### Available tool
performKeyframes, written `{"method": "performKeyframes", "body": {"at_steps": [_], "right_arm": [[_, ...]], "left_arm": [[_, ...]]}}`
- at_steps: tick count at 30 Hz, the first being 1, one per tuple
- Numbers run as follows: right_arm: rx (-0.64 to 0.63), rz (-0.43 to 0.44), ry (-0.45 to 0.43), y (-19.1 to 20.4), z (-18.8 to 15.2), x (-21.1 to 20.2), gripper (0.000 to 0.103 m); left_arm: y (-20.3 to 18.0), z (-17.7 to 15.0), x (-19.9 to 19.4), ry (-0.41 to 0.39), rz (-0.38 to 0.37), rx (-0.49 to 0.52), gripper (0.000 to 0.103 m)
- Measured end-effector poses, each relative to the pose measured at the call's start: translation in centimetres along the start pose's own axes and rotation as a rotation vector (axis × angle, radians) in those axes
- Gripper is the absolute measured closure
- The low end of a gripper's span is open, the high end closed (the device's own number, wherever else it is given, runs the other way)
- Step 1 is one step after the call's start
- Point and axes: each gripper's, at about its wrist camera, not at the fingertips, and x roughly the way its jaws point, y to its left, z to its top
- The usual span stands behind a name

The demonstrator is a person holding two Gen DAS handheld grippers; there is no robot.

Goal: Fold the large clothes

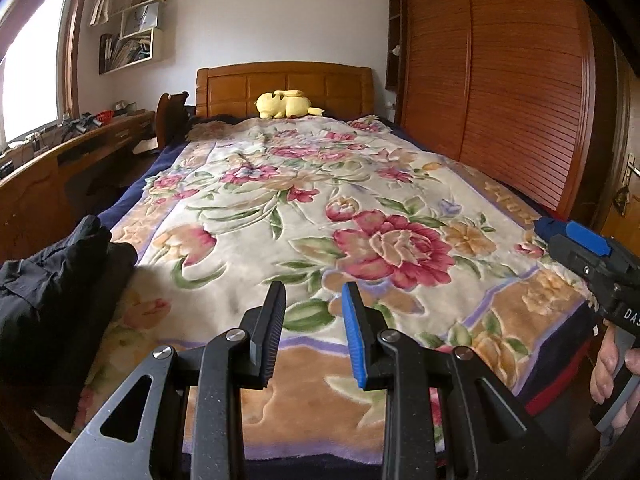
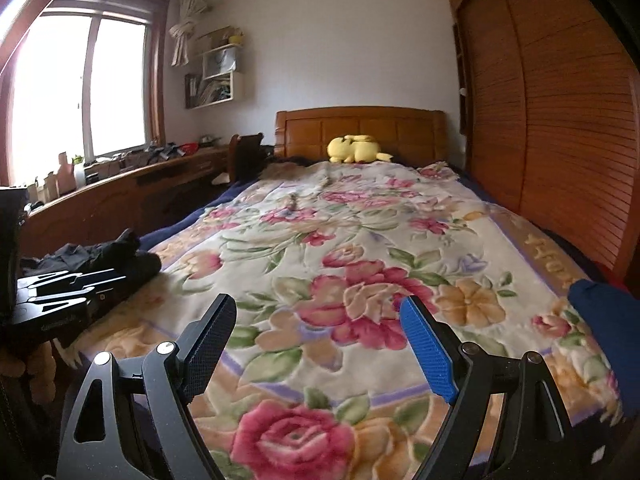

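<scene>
A crumpled black garment (image 1: 52,280) lies on the bed's near left edge, also seen in the right wrist view as the black garment (image 2: 112,256). My left gripper (image 1: 314,286) hovers over the floral blanket (image 1: 280,200), its jaws a narrow gap apart with nothing between them. Just right of the garment the left gripper (image 2: 96,288) shows from the side. My right gripper (image 2: 318,302) stands wide open and empty above the blanket (image 2: 360,240). A hand (image 1: 612,364) holds the right gripper (image 1: 576,240) at the bed's right side. A blue cloth (image 2: 600,308) rests at the bed's right edge.
A yellow plush toy (image 1: 286,104) lies by the wooden headboard (image 1: 284,80). A slatted wooden wardrobe (image 1: 500,100) runs close along the bed's right side. A cluttered wooden desk (image 2: 120,184) stands under the window on the left.
</scene>
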Motion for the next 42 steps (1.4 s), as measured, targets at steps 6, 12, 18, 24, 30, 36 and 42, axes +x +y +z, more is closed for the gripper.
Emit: {"method": "performKeyframes", "body": {"at_steps": [6, 12, 18, 24, 30, 36, 42], "right_arm": [[0.017, 0.001, 0.003, -0.2, -0.1, 0.6, 0.018], [0.027, 0.005, 0.004, -0.8, 0.0, 1.0, 0.018], [0.032, 0.006, 0.008, -1.1, 0.1, 1.2, 0.018], [0.035, 0.012, 0.013, -1.0, 0.0, 1.7, 0.018], [0.037, 0.012, 0.01, -1.0, 0.0, 1.7, 0.018], [0.04, 0.015, 0.011, -1.1, 0.0, 1.8, 0.018], [0.039, 0.013, 0.008, -0.9, 0.0, 1.7, 0.018]], "left_arm": [[-0.1, 0.0, -0.2, -0.001, 0.003, 0.002, 0.073], [0.0, 0.0, -0.2, 0.001, 0.009, 0.0, 0.073], [0.0, 0.2, -0.6, 0.002, 0.011, -0.005, 0.073], [0.0, 0.3, -0.7, -0.004, 0.006, -0.01, 0.073], [-0.1, 0.4, -0.8, -0.008, 0.006, -0.012, 0.073], [-0.1, 0.4, -0.9, -0.009, 0.005, -0.013, 0.072], [-0.1, 0.4, -0.9, -0.011, 0.006, -0.014, 0.072]]}}
